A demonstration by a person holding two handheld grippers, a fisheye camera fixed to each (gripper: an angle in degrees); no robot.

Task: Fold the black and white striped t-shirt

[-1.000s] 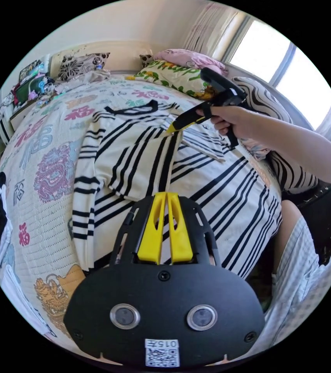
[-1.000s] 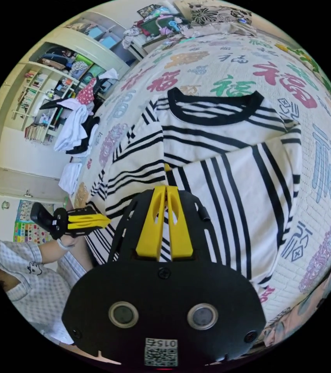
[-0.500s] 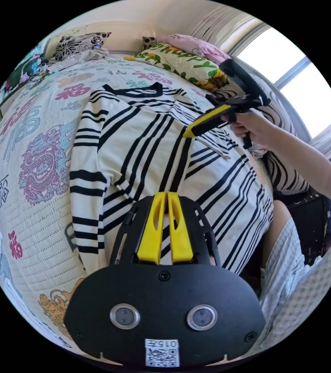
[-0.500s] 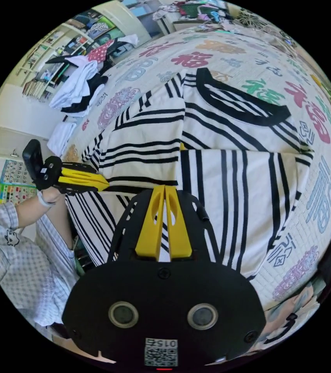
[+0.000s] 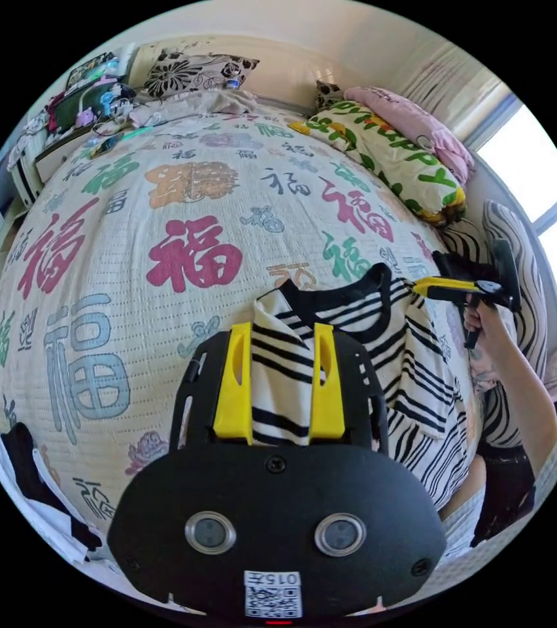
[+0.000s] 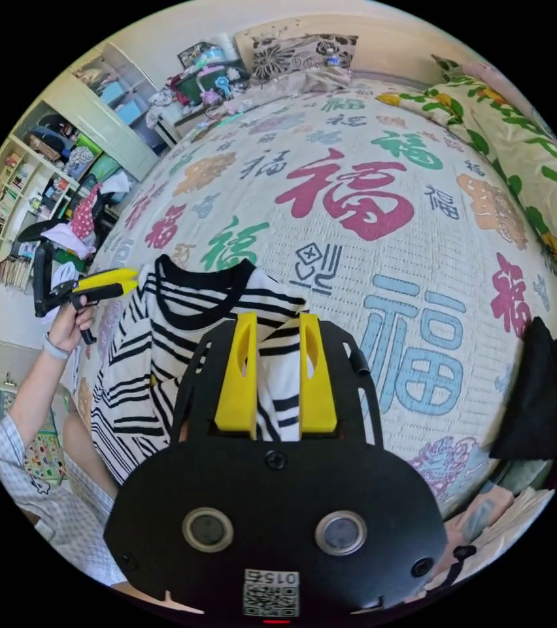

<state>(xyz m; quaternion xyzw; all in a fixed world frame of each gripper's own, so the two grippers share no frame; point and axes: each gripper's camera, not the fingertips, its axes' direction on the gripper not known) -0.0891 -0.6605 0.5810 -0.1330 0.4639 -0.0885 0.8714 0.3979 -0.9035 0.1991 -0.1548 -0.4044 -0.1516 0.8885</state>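
Striped t-shirt (image 5: 416, 386) lengthwise, collar toward pillows; left gripper (image 5: 280, 340), right gripper (image 6: 277, 330) both released.

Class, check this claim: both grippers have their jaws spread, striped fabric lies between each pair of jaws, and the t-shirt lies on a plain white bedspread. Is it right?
One detail is wrong. The bedspread is not plain white: it is cream, printed with large coloured characters, as the left gripper view shows. The rest holds: the left gripper and right gripper have spread jaws with the striped t-shirt between them.
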